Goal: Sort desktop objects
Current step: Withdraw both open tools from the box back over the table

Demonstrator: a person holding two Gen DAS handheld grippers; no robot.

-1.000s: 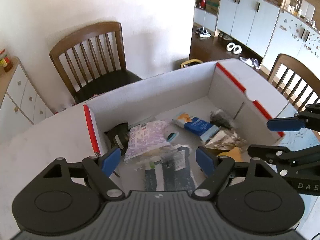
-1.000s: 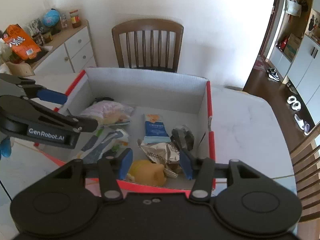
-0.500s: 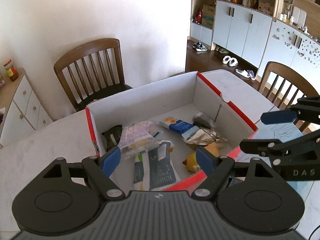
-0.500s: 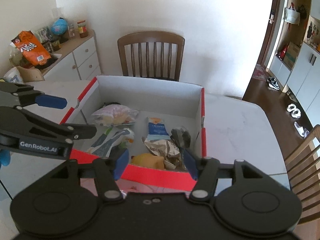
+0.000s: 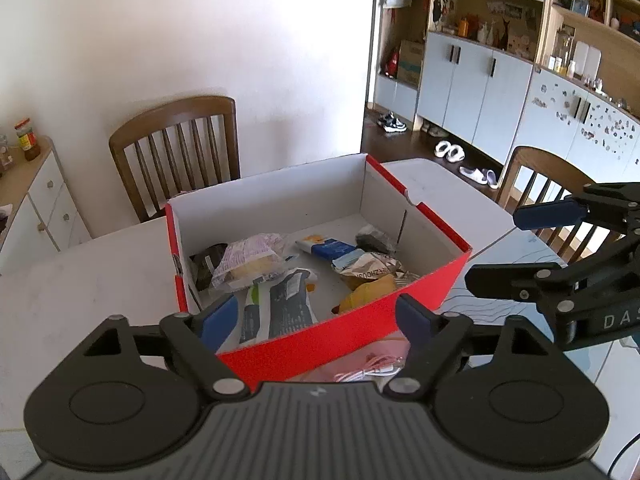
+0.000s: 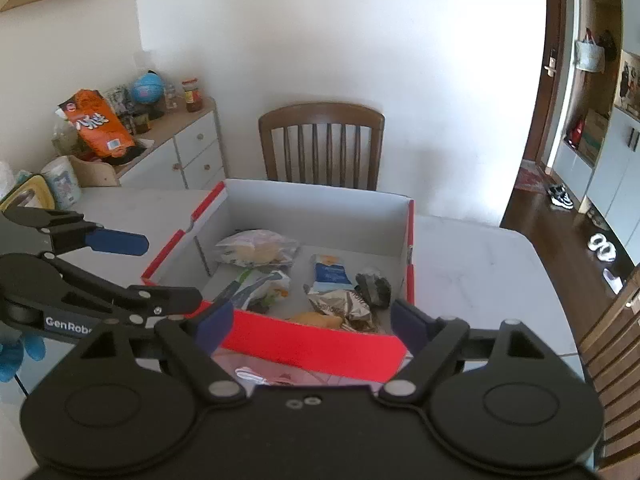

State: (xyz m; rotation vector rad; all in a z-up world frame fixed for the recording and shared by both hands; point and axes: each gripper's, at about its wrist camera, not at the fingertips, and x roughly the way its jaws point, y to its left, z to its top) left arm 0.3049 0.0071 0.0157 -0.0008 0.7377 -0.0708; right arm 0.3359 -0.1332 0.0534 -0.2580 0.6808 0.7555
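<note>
While widening the jaws of the left gripper (image 5: 316, 312) and the right gripper (image 6: 312, 318), holding nothing in either: blue pads spreading apart, only the view of the table showing through each gap. Hovering both tools side by side and tilted downward, short of the near wall of a red-and-white cardboard box (image 5: 340, 332) on a pale marble-patterned table (image 5: 80, 280).

Looking into the box at goods already gathered: a clear-wrapped pastry packet (image 5: 248, 264), a grey-and-green pouch (image 5: 276, 308), a blue-and-white packet (image 5: 326, 248), a crumpled silver wrapper (image 5: 364, 272), a yellow soft item (image 5: 368, 292) against the near wall, and a small dark bag (image 5: 374, 240) in the far right corner.

Spotting, just outside the near wall and under the fingers, a pink flat item with a thin white cable (image 5: 372, 364) on top; too much hidden to tell more of it.

Judging this to be the likely next pick, with most of the sorting seemingly done. Doing it well by bringing one tool straight down over the pink item with jaws spread, closing on the body and not on the loose cable alone, lifting clear above the red rim before crossing it, and releasing over a bare patch of the box floor. Keeping the other tool off the wall, or steadying the light box against sliding. Leaving the brown wooden chair (image 5: 176, 152) beyond the table out of it.
</note>
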